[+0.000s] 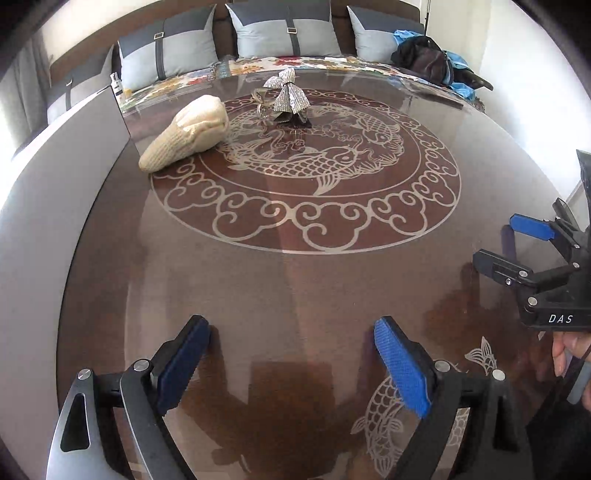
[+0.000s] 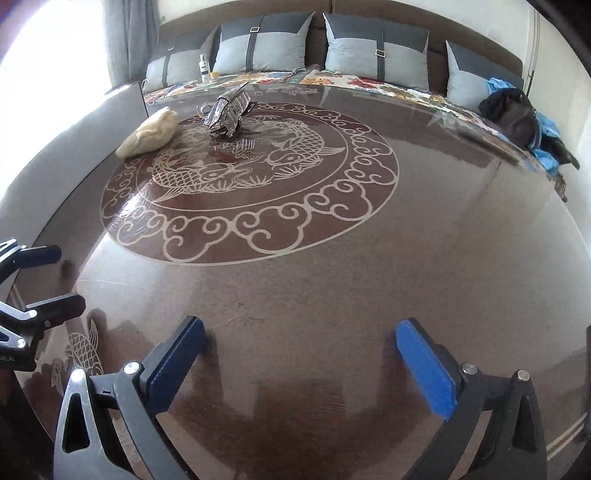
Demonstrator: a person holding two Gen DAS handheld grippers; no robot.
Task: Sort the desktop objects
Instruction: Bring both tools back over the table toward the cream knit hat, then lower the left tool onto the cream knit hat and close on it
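Note:
A cream knitted pouch (image 1: 188, 133) (image 2: 151, 133) lies at the far left of the round glass table (image 1: 295, 288) (image 2: 332, 288), on the rim of its koi medallion. Right of it a glittery silver bow clip (image 1: 286, 94) (image 2: 227, 109) stands beside a small clear glass piece (image 1: 260, 101). My left gripper (image 1: 291, 365) (image 2: 51, 282) hangs open over the near table, nothing between its blue pads. My right gripper (image 2: 306, 365) (image 1: 513, 247) is open and empty too, just to the right of the left one. Both are far from the objects.
Behind the table runs a sofa with grey cushions (image 1: 284, 31) and a floral cover (image 2: 351, 79). A black bag on blue cloth (image 1: 424, 59) (image 2: 513, 114) sits at its right end, a small white bottle (image 1: 116, 83) (image 2: 204, 68) at its left. A grey panel (image 1: 55, 184) borders the table's left side.

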